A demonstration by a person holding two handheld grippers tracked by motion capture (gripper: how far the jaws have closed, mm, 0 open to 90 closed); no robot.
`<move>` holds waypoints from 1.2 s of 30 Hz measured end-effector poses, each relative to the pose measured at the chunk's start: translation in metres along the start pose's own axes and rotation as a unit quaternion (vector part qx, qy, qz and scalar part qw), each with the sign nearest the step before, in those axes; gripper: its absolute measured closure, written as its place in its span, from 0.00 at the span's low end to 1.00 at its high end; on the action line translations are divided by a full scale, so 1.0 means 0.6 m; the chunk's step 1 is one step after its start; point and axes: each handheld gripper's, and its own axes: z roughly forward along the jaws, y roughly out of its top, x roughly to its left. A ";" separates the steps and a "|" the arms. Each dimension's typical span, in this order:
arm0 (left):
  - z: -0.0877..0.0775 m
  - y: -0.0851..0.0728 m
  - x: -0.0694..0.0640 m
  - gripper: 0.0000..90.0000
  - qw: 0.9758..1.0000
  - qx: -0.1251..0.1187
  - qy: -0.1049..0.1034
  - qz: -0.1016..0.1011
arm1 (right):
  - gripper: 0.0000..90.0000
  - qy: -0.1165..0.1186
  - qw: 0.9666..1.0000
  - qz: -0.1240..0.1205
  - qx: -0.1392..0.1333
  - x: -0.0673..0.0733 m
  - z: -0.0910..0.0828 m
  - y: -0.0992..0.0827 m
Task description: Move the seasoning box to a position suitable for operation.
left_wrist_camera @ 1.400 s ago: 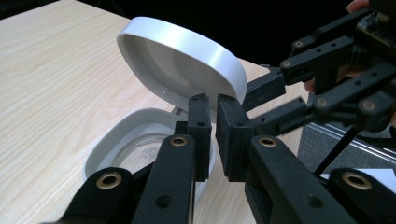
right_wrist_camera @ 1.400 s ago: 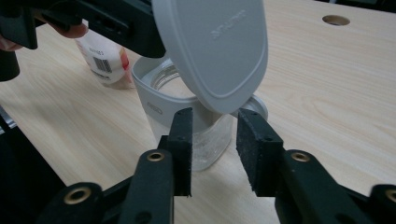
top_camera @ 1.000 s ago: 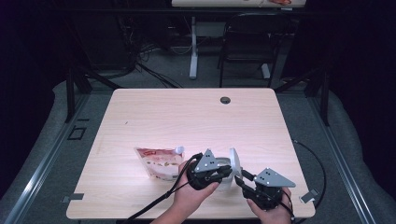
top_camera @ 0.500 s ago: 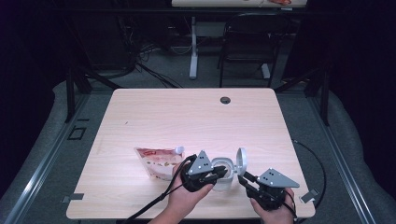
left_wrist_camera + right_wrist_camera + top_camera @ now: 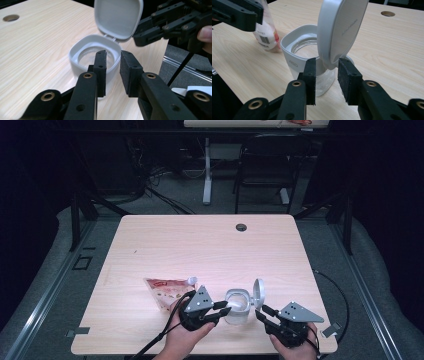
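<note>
Jar (image 5: pixel 312 67) with unreadable embossed lid (image 5: pixel 339 30) lettering; barcoded pouch (image 5: pixel 268 37).

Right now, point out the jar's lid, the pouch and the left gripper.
lid (image 5: pixel 339 30), right gripper view, outer face.
pouch (image 5: pixel 167 290), high view, printed front.
left gripper (image 5: pixel 113 72), left gripper view, between its fingertips.

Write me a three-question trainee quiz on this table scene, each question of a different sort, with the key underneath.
1. True or false: the lid of the clear jar stands flipped open.
2. Which thing lies on the table to the left of the jar in the high view? A) a pouch B) a spoon C) a cup
3. Fill in: the left gripper has its jaws ____, with nothing between the pads.

Key
1. True: the lid stands up on its hinge, on the side towards the right gripper.
2. A, the pouch.
3. Open; its jaws have just been opening.
</note>
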 end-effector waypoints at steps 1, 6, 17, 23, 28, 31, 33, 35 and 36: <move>-0.004 -0.004 0.002 0.81 1.000 0.000 0.003 -0.002 | 0.76 0.000 1.000 0.001 0.000 -0.001 0.000 0.000; -0.024 -0.024 0.014 0.78 1.000 -0.002 0.016 -0.013 | 0.75 -0.001 1.000 0.004 0.005 -0.002 0.005 -0.003; -0.050 -0.049 0.029 0.76 0.999 0.000 0.031 -0.017 | 0.67 -0.005 1.000 0.008 -0.002 0.003 0.023 -0.002; -0.057 -0.060 0.032 0.76 0.999 0.001 0.036 -0.016 | 0.73 -0.023 1.000 0.014 -0.004 0.003 0.031 0.006; -0.063 -0.071 0.033 0.76 0.999 0.004 0.042 -0.014 | 0.79 -0.034 0.999 0.014 -0.004 -0.001 0.035 0.010; -0.068 -0.076 0.036 0.76 0.999 0.008 0.045 -0.014 | 0.81 -0.035 0.999 0.017 -0.004 -0.005 0.039 0.013; -0.070 -0.077 0.038 0.76 0.999 0.010 0.047 -0.013 | 0.82 -0.033 0.999 0.024 -0.003 -0.010 0.041 0.014; -0.073 -0.078 0.039 0.76 0.999 0.012 0.049 -0.012 | 0.84 -0.032 0.999 0.030 -0.004 -0.015 0.045 0.017; -0.075 -0.078 0.040 0.76 0.999 0.013 0.049 -0.011 | 0.84 -0.032 0.999 0.030 -0.003 -0.017 0.047 0.018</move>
